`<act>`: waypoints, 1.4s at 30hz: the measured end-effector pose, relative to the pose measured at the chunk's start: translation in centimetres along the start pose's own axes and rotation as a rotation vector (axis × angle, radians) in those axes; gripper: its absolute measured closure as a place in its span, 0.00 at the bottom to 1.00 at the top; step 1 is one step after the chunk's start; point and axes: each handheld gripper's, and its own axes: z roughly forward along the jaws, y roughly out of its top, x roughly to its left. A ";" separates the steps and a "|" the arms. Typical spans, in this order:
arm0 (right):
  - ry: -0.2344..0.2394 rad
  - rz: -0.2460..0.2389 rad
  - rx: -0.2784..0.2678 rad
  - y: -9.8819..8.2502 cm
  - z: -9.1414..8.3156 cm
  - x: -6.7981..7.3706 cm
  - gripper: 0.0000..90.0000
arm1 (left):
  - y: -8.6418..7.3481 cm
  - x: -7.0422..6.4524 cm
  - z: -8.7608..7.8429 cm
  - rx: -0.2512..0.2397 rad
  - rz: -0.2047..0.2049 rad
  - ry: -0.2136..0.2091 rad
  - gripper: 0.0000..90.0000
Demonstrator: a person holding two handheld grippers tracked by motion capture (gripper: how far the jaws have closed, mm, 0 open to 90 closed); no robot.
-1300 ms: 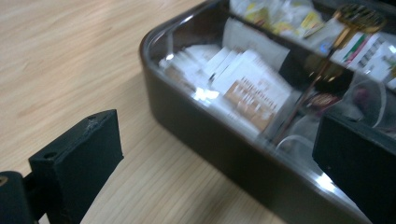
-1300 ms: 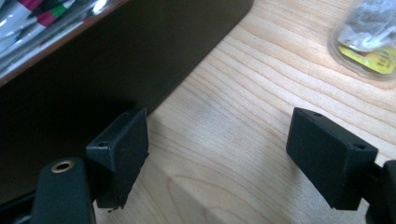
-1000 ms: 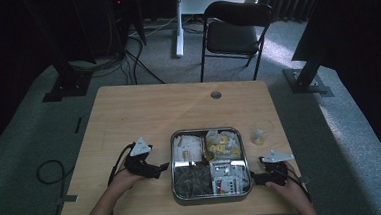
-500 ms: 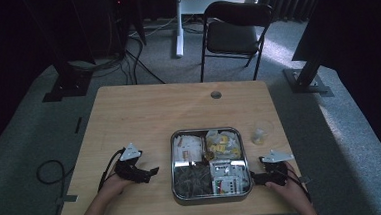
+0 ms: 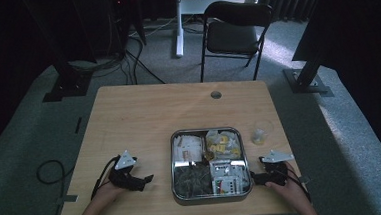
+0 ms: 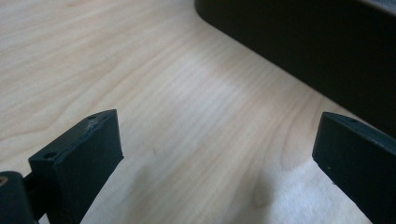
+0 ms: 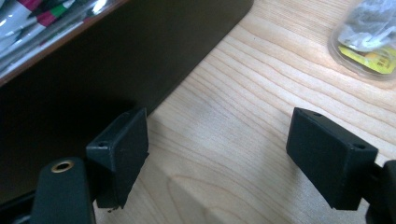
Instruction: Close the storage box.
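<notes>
Flanking: both tools sit low on the pale wooden bench (image 5: pixel 144 115), one on each side of the rectangular metal tray (image 5: pixel 173 161) with four compartments of packets, at its near end.
Left tool (image 5: pixel 147 179): released, jaws wide with bare wood between them in the left gripper view; it lies left of the tray and apart from it, pointing toward the tray's dark wall (image 6: pixel 299 42).
Right tool (image 5: pixel 255 175): released as well, nothing between the jaws; one jaw is close against the tray's right wall (image 7: pixel 116 60), though contact is hard to judge in the shadow.
Likely reason: the two-sided stance suits steadying or shifting the tray from both ends.
Tray contents: white sachets far left, yellow packets far right, dark stuff near left, printed packets near right.
Nearby: a small clear plastic cup (image 5: pixel 261 132) stands just right of the tray's far end.
Room: dim, grey carpet, a black folding chair (image 5: pixel 234 32) beyond the bench, cables on the floor at far left.
</notes>
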 end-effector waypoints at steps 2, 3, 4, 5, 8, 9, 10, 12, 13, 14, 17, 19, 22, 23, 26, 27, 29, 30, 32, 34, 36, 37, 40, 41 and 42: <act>0.000 0.000 0.000 0.0 0.0 0.0 0.22 | -0.2 -0.2 -0.1 0.010 0.008 -0.005 0.02; 0.000 0.000 0.000 0.0 0.0 0.0 0.22 | -0.3 -0.3 -0.1 0.012 0.015 -0.004 0.02; 0.000 0.000 0.000 0.0 0.0 0.0 0.22 | -0.4 -0.4 -0.1 0.016 0.017 -0.002 0.02; 0.000 0.000 0.000 0.0 0.0 0.0 0.22 | -0.5 -0.5 -0.2 0.018 0.016 -0.001 0.02; 0.000 0.000 0.000 0.0 0.0 0.0 0.22 | -1.2 -0.5 -0.4 0.024 0.011 0.003 0.02; 0.000 0.000 0.000 0.0 0.0 0.0 0.22 | -1.4 -0.5 -0.5 0.032 0.014 0.004 0.02; 0.000 0.000 0.000 0.0 0.0 0.0 0.22 | -1.4 -0.5 -0.5 0.032 0.014 0.004 0.02; 0.000 0.000 0.000 0.0 0.0 0.0 0.22 | -1.9 -0.4 -0.8 0.030 0.012 0.014 0.02; 0.000 0.001 0.001 0.0 0.0 0.0 0.22 | -2.0 -0.4 -0.9 0.030 0.009 0.012 0.02; 0.000 0.000 0.001 0.0 0.0 0.0 0.22 | -2.0 -0.3 -1.0 0.032 0.010 0.009 0.02; 0.000 -0.001 0.000 0.0 0.0 0.0 0.22 | -2.1 -0.3 -1.0 0.052 0.018 0.014 0.02; -0.001 0.001 0.000 0.0 0.0 0.0 0.22 | -2.3 -0.4 -1.0 0.060 0.022 0.021 0.02; -0.002 0.000 0.000 0.0 0.0 0.0 0.22 | -2.4 -0.4 -1.0 0.079 0.033 0.017 0.02; -0.002 0.001 0.000 0.0 0.0 0.0 0.22 | -2.4 -0.5 -1.0 0.083 0.038 0.019 0.02; -0.002 0.000 -0.001 0.0 0.0 0.0 0.22 | -2.3 -0.6 -0.7 0.105 0.045 0.025 0.02; -0.003 0.000 -0.001 0.0 0.0 0.0 0.22 | -2.3 -0.6 -0.7 0.105 0.048 0.022 0.02; -0.005 0.002 0.000 0.0 0.0 0.0 0.22 | -2.3 -0.6 -0.7 0.105 0.048 0.022 0.02; -0.004 0.001 0.000 0.0 0.0 0.0 0.22 | -2.3 -0.6 -0.7 0.105 0.048 0.022 0.02; -0.006 0.004 0.001 0.0 0.0 0.0 0.21 | -2.3 -0.6 -0.7 0.105 0.045 0.023 0.02; -0.006 0.003 0.001 0.0 0.0 0.0 0.21 | -2.3 -0.6 -0.7 0.105 0.045 0.023 0.02; -0.006 0.003 0.001 0.0 0.0 0.0 0.21 | -2.3 -0.6 -0.7 0.106 0.046 0.024 0.02; -0.006 0.003 0.001 0.0 0.0 0.0 0.21 | -2.3 -0.6 -0.7 0.106 0.046 0.024 0.02; -0.006 0.003 0.001 0.0 0.0 0.0 0.21 | -2.3 -0.6 -0.7 0.106 0.045 0.024 0.02; -0.006 0.003 0.001 0.0 0.0 0.0 0.21 | -2.3 -0.6 -0.7 0.106 0.045 0.023 0.02; -0.006 0.003 0.001 0.0 0.0 0.0 0.21 | -2.3 -0.6 -0.7 0.106 0.046 0.023 0.02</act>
